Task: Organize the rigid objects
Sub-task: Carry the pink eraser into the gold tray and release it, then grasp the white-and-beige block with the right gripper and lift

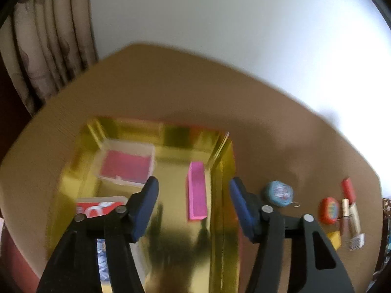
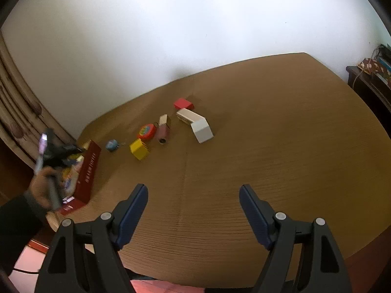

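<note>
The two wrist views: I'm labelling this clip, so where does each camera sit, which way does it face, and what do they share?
Left wrist: on the left gripper, angled down into the gold tray with the pink block; only its open fingers show.
Right wrist: on the right gripper, angled down across the table; open fingers, plus the person's left hand.
Shared: the blue disc, orange disc and yellow box.

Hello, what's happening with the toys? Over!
Left gripper open over gold tray, empty. Pink block lies in tray. Right gripper open, empty. Yellow box waits on table. Nothing blocking.
</note>
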Demonstrator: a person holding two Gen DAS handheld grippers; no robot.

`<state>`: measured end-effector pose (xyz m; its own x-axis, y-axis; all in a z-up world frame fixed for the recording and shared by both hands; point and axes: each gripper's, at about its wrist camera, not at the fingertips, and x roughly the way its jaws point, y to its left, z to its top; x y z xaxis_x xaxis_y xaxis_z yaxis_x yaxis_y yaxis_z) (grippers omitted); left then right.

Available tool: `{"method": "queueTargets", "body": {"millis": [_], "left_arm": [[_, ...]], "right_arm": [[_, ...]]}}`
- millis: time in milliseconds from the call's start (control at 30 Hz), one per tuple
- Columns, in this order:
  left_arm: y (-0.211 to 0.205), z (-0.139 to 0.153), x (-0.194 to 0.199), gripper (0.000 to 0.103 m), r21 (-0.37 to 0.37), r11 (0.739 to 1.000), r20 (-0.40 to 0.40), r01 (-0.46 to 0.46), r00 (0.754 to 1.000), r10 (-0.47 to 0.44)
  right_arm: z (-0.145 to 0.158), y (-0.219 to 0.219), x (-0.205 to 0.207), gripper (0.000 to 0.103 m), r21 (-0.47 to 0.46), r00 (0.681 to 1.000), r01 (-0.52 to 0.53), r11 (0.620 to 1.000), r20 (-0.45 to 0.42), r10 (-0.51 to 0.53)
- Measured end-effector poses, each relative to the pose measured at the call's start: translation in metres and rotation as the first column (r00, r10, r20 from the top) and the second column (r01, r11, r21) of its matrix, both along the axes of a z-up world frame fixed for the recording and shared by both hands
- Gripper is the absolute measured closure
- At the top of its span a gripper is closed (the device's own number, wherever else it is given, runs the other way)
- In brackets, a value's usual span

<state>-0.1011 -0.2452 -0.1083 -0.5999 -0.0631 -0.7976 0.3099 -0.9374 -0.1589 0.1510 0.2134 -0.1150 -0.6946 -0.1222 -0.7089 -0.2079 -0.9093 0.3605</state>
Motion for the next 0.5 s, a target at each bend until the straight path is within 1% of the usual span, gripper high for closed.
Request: {"method": "queueTargets", "body": {"millis": [67, 100, 133, 167, 200, 233, 267, 300, 367, 433, 500], "left_arm": [[0.003, 0.021, 0.018, 0.041, -0.031, 0.999, -0.055, 0.025, 0.998, -0.026], [0.004, 0.035, 0.032, 0.037, -0.041, 0.998, -0.101, 0.036, 0.994, -0.040], [0.005, 0.049, 0.049, 0.033, -0.033, 0.998, -0.155, 0.059, 0.986, -0.063], [0.005, 0.058, 0.063, 0.024, -0.030, 0.997, -0.190, 0.076, 0.978, -0.080], [0.008, 0.070, 0.083, 0.017, -0.036, 0.994, -0.235, 0.103, 0.966, -0.108], [0.010, 0.079, 0.101, 0.014, -0.047, 0.991, -0.267, 0.128, 0.954, -0.136], [0.014, 0.086, 0.124, 0.010, -0.062, 0.984, -0.301, 0.167, 0.937, -0.179], [0.019, 0.090, 0.140, 0.007, -0.076, 0.977, -0.315, 0.200, 0.925, -0.213], [0.033, 0.089, 0.175, 0.005, -0.110, 0.963, -0.329, 0.248, 0.905, -0.271], [0.047, 0.078, 0.207, 0.004, -0.115, 0.943, -0.324, 0.312, 0.886, -0.332], [0.058, 0.065, 0.225, 0.004, -0.116, 0.928, -0.301, 0.353, 0.878, -0.371]], "right_arm": [[-0.009, 0.000, -0.002, 0.024, 0.031, 1.000, 0.000, 1.000, 0.028, -0.001], [-0.013, 0.000, -0.004, 0.024, 0.042, 0.999, -0.004, 0.999, 0.035, 0.003], [-0.016, 0.000, -0.005, 0.024, 0.053, 0.999, -0.008, 0.999, 0.036, 0.006], [-0.018, 0.000, -0.006, 0.024, 0.066, 0.999, -0.010, 0.998, 0.037, 0.008], [-0.020, -0.001, -0.008, 0.024, 0.089, 0.999, -0.012, 0.996, 0.039, 0.008], [-0.022, -0.003, -0.010, 0.024, 0.105, 0.999, -0.014, 0.994, 0.038, 0.010], [-0.024, -0.005, -0.013, 0.024, 0.130, 0.999, -0.026, 0.991, 0.038, 0.021], [-0.026, -0.007, -0.015, 0.024, 0.138, 0.999, -0.033, 0.990, 0.038, 0.028], [-0.030, -0.009, -0.023, 0.024, 0.151, 0.999, -0.026, 0.988, 0.035, 0.021], [-0.033, -0.011, -0.040, 0.024, 0.172, 0.999, -0.036, 0.984, 0.029, 0.031], [-0.035, -0.015, -0.063, 0.024, 0.205, 0.998, -0.051, 0.977, 0.034, 0.045]]}}
